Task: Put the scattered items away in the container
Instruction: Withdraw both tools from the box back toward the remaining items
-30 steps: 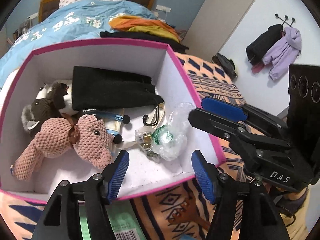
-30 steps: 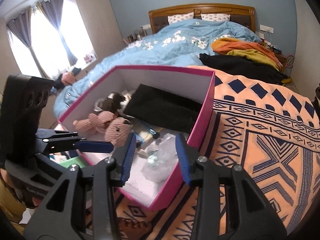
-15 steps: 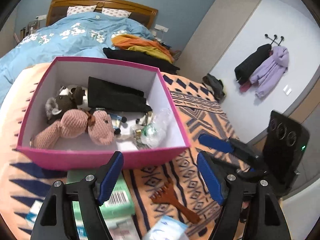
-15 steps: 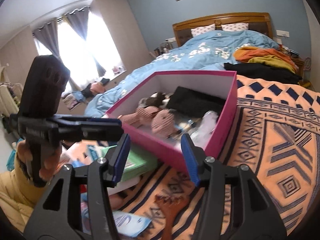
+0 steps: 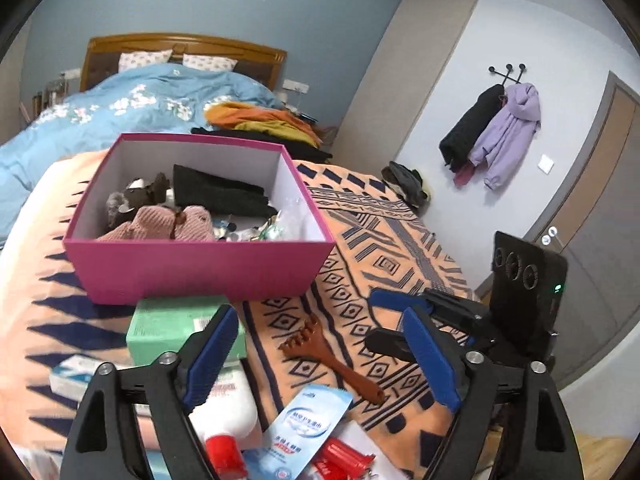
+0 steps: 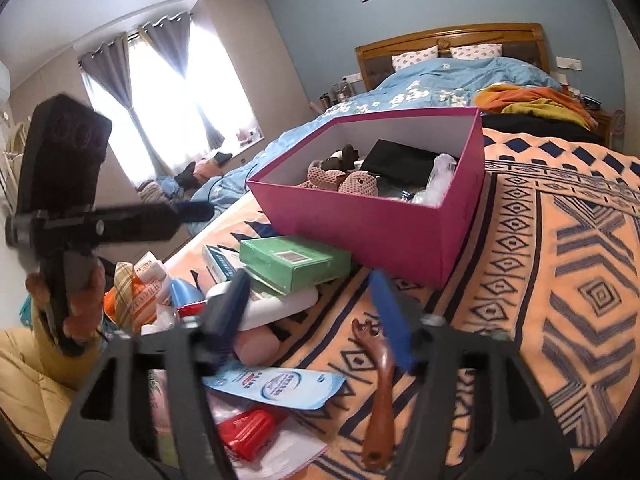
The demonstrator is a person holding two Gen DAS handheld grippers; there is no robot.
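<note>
Between picks: both tongs, left tongs [image 5: 320, 356] and right tongs [image 6: 316, 320], gaped wide, empty. Pink box [image 5: 200, 268] upper left, part-filled. Next, probably: closing on brown comb [image 6: 378, 384] at lower centre.

Pink box [image 5: 192, 268]: smooth matt card. Pink teddy [image 5: 160, 226]: bumpy knit cloth. Brown scratcher [image 5: 328, 354]: shiny hard plastic or wood, cannot tell. Green carton [image 6: 294, 262]: smooth card. Blue packet [image 5: 310, 426]: glossy. Blanket [image 6: 560, 280]: soft fuzzy cloth.
</note>
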